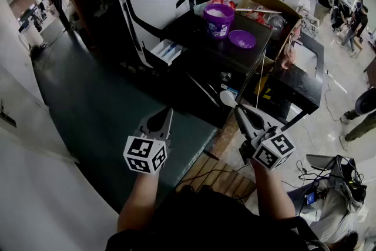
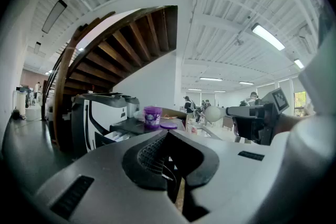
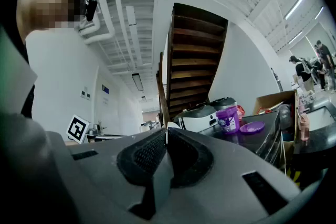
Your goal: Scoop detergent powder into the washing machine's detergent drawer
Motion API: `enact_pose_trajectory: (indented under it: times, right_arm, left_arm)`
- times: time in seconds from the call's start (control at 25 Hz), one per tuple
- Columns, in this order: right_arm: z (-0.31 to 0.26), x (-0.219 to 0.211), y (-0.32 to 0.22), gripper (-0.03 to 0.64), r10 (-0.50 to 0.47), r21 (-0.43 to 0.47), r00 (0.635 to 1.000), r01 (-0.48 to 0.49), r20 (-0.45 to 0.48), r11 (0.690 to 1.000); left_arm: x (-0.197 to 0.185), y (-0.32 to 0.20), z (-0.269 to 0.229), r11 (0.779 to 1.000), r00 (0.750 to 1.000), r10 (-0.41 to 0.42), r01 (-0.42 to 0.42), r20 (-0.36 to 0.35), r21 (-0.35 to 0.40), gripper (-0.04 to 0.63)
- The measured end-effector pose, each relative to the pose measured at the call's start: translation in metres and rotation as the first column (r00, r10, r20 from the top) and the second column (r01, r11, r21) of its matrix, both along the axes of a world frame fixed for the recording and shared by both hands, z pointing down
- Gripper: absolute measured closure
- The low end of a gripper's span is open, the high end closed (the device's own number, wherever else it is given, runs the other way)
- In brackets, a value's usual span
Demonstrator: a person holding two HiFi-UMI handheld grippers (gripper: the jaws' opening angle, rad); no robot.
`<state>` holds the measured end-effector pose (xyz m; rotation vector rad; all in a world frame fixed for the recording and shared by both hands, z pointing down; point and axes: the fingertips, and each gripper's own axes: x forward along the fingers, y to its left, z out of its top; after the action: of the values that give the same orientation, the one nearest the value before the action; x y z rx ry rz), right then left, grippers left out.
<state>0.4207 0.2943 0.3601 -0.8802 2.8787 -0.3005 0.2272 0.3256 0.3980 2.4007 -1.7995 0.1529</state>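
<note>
Purple detergent tub (image 1: 218,20) sits open beside the washing machine (image 1: 154,6). Right gripper (image 1: 241,111) pinches a white spoon (image 1: 227,98) while the left gripper (image 1: 165,117) is closed on nothing.

Upper centre of the frame you have a purple tub (image 1: 218,20) and purple lid (image 1: 242,39); the washing machine (image 1: 155,9) is white with black trim; your spoon (image 1: 228,98) is white.

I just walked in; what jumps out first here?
The open purple tub of white powder, its lid beside it, stands out on the dark table at the back. Left of it a white washing machine has its drawer pulled out. Nearer, the right gripper holds a white spoon; the left gripper is shut, empty.
</note>
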Motion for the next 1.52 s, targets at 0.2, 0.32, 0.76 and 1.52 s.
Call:
enact_pose_trajectory:
  times: [0.2,0.32,0.76,1.52]
  right_arm:
    - [0.006,0.004,-0.007,0.597,-0.011,-0.013,1.000,0.011,0.008,1.000]
    - [0.009,0.003,-0.008,0.597,-0.024,-0.015,1.000,0.024,0.010,1.000]
    - [0.019,0.010,-0.013,0.595,-0.104,-0.054,0.992,0.108,0.072,0.993]
    - [0.031,0.000,-0.021,0.595,-0.199,-0.071,0.976,0.205,0.086,0.976]
  left_arm:
    - [0.004,-0.005,0.004,1.000,1.000,-0.007,0.007,0.007,-0.009,0.592]
    - [0.006,-0.006,0.006,1.000,1.000,-0.014,0.015,0.008,-0.013,0.592]
    - [0.016,-0.005,0.013,0.998,0.998,-0.057,0.058,0.014,-0.029,0.592]
    - [0.014,0.013,0.021,0.989,0.989,-0.149,0.149,0.007,-0.024,0.592]
